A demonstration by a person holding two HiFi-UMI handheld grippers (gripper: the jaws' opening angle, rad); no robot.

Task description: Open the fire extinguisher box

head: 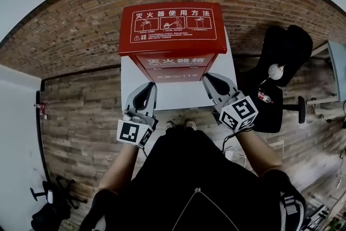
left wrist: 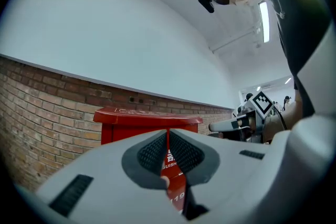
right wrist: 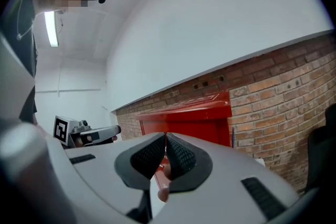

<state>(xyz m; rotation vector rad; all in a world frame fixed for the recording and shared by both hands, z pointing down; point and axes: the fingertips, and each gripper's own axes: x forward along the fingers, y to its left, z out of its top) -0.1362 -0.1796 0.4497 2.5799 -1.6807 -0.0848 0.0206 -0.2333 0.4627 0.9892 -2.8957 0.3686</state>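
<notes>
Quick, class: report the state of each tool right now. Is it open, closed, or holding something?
Left tool: closed, holding nothing.
Right tool: closed, holding nothing.

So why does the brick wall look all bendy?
Head view: the wide lens bends the brick wall into an arch, with black corners. Left gripper view: the ceiling light glares white. Right gripper view: the wall slopes and the edges go dark.
</notes>
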